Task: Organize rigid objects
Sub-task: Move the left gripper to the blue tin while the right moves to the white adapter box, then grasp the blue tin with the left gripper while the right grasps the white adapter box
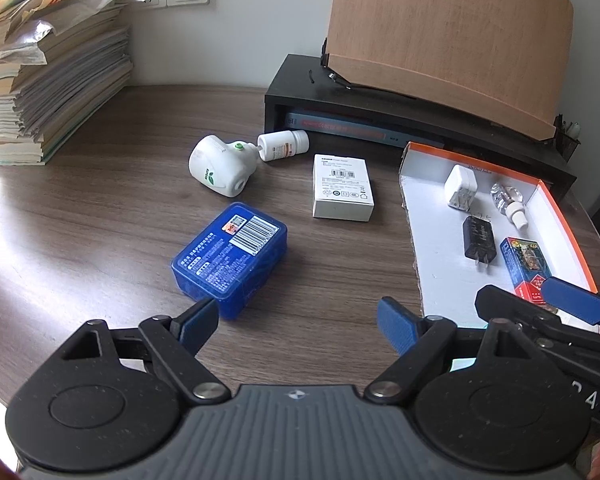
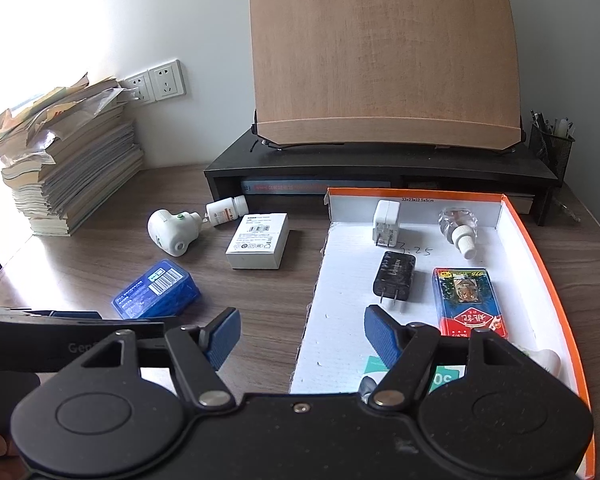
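Left wrist view: left gripper (image 1: 298,322) with jaws spread wide and nothing between them, low over the wooden desk (image 1: 100,220). Blue plastic case (image 1: 230,258) just ahead, its near corner close beside the left fingertip — likely the next pick. Risk there: jaws closing on that corner instead of the flat sides, so the slick case twists out or skids toward the white plug-in device (image 1: 220,170) and the tipped pill bottle (image 1: 283,145), which could roll. White carton (image 1: 343,187) well apart from the orange-rimmed box lid (image 1: 428,272).

Right wrist view: right gripper (image 2: 300,334) also apart and empty, straddling the torn left edge of the lid. Inside it already: white charger (image 2: 387,222), black adapter (image 2: 394,280), clear spray bottle (image 2: 458,230), card pack (image 2: 466,300). Hazard here — a low finger snagging the flimsy edge and dragging the whole lid, scattering what is sorted; also the two grippers close together, so a clash if both reach at once.
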